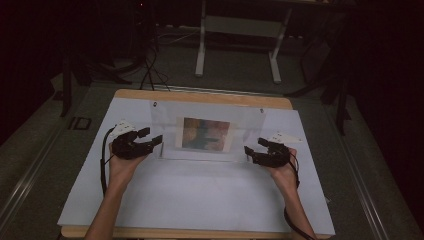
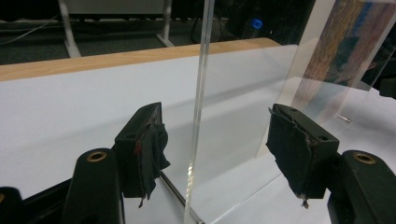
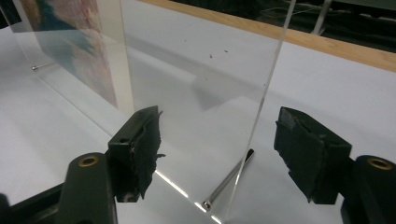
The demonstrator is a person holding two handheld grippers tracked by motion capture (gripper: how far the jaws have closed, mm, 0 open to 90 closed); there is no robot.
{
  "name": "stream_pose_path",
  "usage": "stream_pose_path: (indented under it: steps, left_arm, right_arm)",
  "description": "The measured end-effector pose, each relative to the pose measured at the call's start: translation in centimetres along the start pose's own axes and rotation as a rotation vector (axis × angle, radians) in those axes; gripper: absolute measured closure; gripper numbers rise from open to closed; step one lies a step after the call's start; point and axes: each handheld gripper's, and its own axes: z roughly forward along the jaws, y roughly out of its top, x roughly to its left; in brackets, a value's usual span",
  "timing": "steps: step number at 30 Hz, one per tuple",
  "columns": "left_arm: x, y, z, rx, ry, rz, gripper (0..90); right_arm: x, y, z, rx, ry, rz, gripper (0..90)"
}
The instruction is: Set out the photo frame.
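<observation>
High view shows the clear acrylic picture frame (image 1: 205, 134) upright mid-counter (image 1: 200, 200), left tool (image 1: 150, 140) and right tool (image 1: 252, 150) both spread astride its end edges; I'd close both together, squarely, low down.

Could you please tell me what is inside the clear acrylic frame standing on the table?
The clear acrylic frame holds a colourful printed picture; its subject is too blurred to identify.
</observation>
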Motion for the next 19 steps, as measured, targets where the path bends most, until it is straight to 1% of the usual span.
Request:
stream_pose_path:
  steps: [8, 12, 17, 19]
  left_arm:
    - [0.4, -0.1, -1.5, -0.021, 0.030, -0.013, 36.5]
    - [0.6, -0.5, -2.1, -0.018, 0.047, -0.013, 36.5]
    - [1.0, -1.5, -2.6, -0.002, 0.072, -0.024, 36.4]
    - [1.2, -2.2, -2.8, 0.023, 0.092, -0.024, 36.1]
  right_arm:
    - [-0.2, -0.1, -0.7, 0.000, 0.001, -0.009, 28.5]
    - [-0.3, -0.4, -1.1, 0.009, -0.001, -0.008, 28.5]
    - [-0.4, -0.9, -1.3, 0.029, -0.003, -0.013, 28.5]
    - [-0.5, -1.2, -1.3, 0.041, -0.009, -0.018, 28.3]
